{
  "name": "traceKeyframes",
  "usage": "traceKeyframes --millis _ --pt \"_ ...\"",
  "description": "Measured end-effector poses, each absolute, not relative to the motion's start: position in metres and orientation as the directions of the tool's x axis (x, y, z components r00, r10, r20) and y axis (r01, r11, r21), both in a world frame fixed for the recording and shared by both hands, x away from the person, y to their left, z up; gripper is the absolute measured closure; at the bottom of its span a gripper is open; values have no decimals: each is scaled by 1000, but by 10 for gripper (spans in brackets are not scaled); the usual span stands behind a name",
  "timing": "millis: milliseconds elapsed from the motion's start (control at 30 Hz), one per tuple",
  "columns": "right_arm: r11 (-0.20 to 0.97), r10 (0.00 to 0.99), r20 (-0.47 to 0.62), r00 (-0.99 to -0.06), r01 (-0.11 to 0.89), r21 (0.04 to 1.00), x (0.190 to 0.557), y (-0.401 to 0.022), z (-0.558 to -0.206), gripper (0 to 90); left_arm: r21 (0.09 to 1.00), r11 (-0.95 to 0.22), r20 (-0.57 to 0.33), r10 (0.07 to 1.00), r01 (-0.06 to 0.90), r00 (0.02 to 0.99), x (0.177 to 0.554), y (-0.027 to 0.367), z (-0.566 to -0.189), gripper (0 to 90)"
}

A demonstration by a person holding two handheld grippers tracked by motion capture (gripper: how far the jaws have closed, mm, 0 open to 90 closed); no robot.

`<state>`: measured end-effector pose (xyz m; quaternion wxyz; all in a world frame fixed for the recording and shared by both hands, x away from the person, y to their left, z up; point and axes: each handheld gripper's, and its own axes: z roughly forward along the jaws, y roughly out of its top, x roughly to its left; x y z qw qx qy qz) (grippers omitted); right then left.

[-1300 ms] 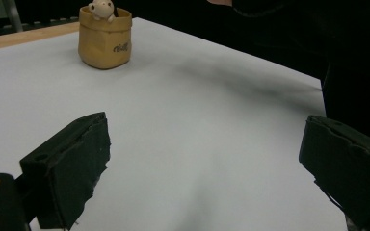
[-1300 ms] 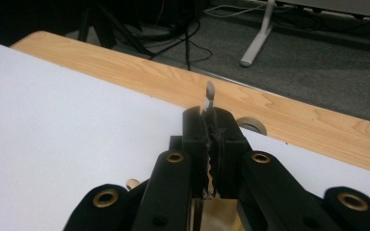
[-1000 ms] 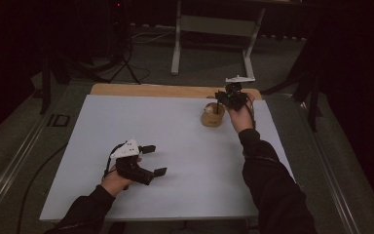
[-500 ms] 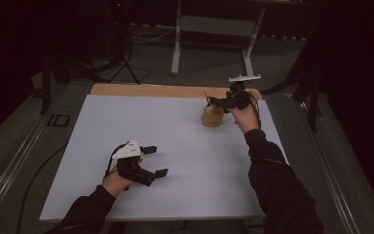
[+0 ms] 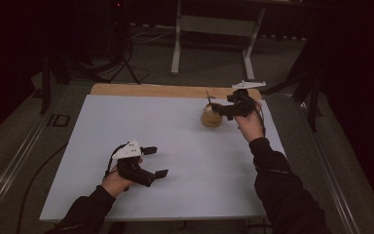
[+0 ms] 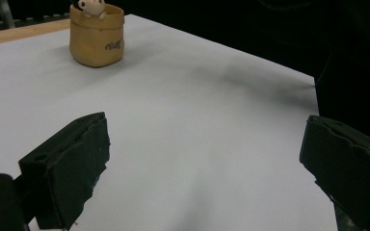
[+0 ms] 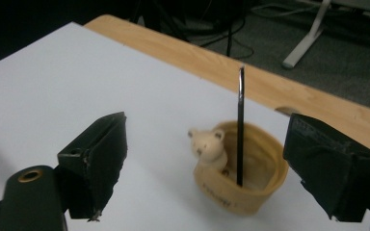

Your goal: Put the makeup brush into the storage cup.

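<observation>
Tan, round, soft-walled pouch-like holder (image 7: 238, 185) standing upright on the white desk (image 5: 175, 136), toward the far right part near the bare wooden strip (image 5: 146, 90) along the far edge. Printed with small dark lettering on its side. Carries a small cream bear-shaped figure (image 7: 208, 144) at its rim and a thin black rod (image 7: 241, 125) standing upright inside, tip resting on the bottom. Seen from the left gripper view as small and well away, at the upper left, with the bear figure peeking over the rim.

Right gripper (image 5: 222, 108) held just beside the holder, on its right in the high view, a little above the desk. Black padded fingers (image 7: 96, 159) spread wide, having just been opening; holder and rod showing between them farther on in the right gripper view, touched by neither pad. Nothing gripped.

Left gripper (image 5: 155, 161) resting low over the near left part of the desk, well apart from the holder, pointing toward the right. Fingers (image 6: 70, 166) likewise wide apart with only bare white desk between them. Nothing held.

Dark sleeves on both forearms, coming in from the near edge. Grey floor, cables and a white metal frame (image 5: 214, 29) beyond the desk in the dim background.
</observation>
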<state>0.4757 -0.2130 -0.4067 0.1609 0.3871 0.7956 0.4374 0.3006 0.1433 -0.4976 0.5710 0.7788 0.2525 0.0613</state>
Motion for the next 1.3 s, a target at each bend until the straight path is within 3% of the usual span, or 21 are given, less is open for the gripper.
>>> traceKeyframes --millis 367,533,1300 --pt "367 710 -35 -704 328 870 439 -214 -400 136 921 -217 -188 478 323 858 302 146 -492 36" --pt "323 676 42 -736 347 880 427 -217 -397 133 917 -216 -201 477 336 855 303 148 -489 36" --pt "294 581 88 -809 310 904 366 -230 -417 117 916 -223 -186 499 333 847 295 176 -476 36"
